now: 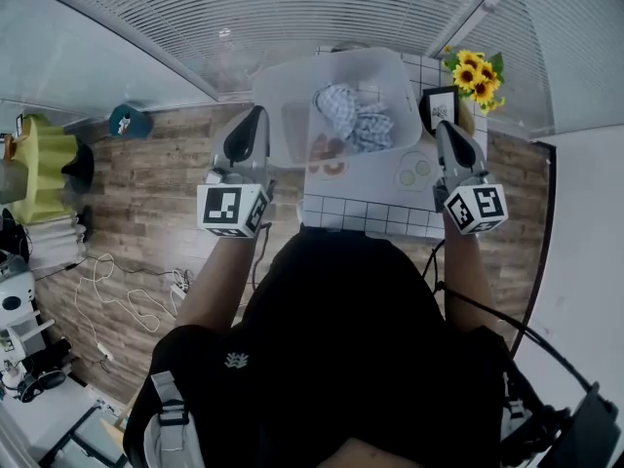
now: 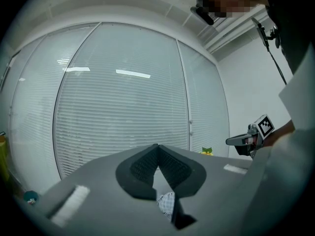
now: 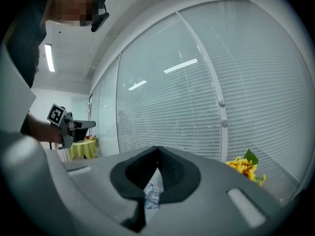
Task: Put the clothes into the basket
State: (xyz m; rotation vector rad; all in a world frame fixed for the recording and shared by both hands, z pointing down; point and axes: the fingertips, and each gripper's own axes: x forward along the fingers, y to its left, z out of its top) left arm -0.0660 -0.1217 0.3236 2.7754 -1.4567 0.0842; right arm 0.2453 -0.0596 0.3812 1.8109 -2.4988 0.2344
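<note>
Up front in head view: blue-white checked clothes [image 1: 351,115] lie inside white plastic basket [image 1: 285,115] on white grid-tiled counter [image 1: 370,217]. Left gripper [image 1: 257,113] at basket's left side, right gripper [image 1: 441,127] off its right rim. Task looks done, so the step is clearing away: draw both straight back, no nudging basket.

Left gripper view: fingers closed tip to tip, empty. Checked clothes show beyond, lower down.

Right gripper view: fingers likewise closed, nothing held. Keep clear of yellow sunflowers [image 3: 243,166] on right.
</note>
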